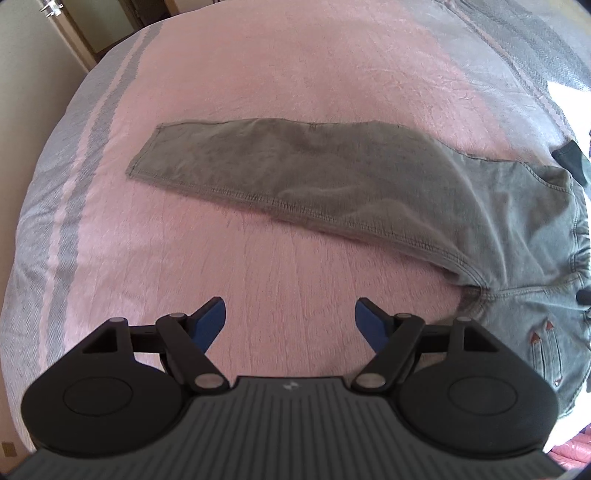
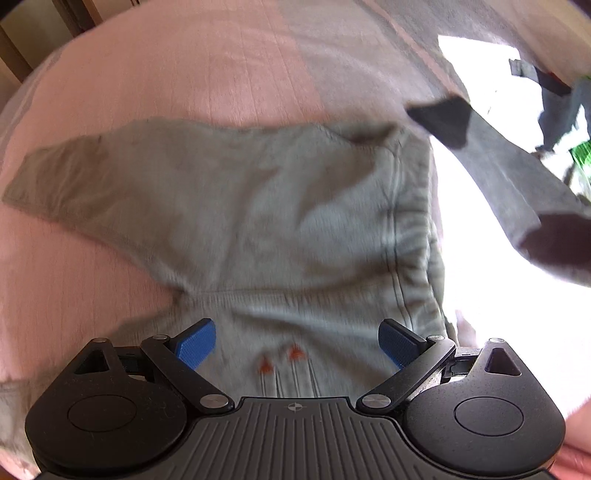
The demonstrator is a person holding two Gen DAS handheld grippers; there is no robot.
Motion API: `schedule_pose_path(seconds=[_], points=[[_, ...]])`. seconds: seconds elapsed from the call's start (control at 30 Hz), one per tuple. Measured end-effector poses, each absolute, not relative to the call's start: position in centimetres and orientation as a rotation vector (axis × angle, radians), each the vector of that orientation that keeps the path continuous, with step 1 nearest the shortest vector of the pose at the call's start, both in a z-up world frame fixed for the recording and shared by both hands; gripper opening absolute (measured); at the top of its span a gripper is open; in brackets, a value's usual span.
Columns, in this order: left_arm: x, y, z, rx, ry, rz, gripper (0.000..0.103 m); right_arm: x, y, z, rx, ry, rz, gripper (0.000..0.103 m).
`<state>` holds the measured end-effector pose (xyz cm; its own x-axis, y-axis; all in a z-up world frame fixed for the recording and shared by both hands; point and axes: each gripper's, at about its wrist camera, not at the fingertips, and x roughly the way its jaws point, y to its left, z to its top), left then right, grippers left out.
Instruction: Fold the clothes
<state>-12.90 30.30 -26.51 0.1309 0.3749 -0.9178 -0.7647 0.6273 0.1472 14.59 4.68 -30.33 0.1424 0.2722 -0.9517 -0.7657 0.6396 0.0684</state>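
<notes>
Now the grey jeans (image 1: 369,184) lie flat on the pink bed (image 1: 258,74) — both the left gripper (image 1: 290,321) and right gripper (image 2: 297,345) hang released, empty. Best pinch waistband and hem together — then fold evenly.

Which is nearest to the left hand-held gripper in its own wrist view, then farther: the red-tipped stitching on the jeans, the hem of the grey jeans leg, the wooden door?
1. Red-tipped stitching, at right beside the left hand-held gripper.
2. Grey jeans leg hem, upper left.
3. Wooden door, top left corner.
</notes>
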Motion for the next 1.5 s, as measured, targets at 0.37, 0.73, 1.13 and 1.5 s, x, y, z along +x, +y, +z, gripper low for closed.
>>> schedule_pose_path(seconds=[0.37, 0.73, 1.13, 1.5], points=[[-7.2, 40.7, -32.0, -0.215, 1.085, 0.625, 0.065, 23.0, 13.3, -33.3, -0.535, 0.974, 1.0, 0.097], [0.8, 51.2, -39.0, 0.049, 1.173, 0.342, 0.065, 30.0, 22.4, -39.2, -0.732, 0.987, 1.239, 0.097], [1.7, 59.3, -44.8, 0.122, 1.363, 0.172, 0.065, 34.0, 23.7, -45.5, -0.874, 1.192, 1.342, 0.097], [-2.9, 56.6, -42.5, 0.198, 1.211, 0.245, 0.016, 31.9, 20.6, -43.0, -0.833, 1.126, 1.387, 0.013]])
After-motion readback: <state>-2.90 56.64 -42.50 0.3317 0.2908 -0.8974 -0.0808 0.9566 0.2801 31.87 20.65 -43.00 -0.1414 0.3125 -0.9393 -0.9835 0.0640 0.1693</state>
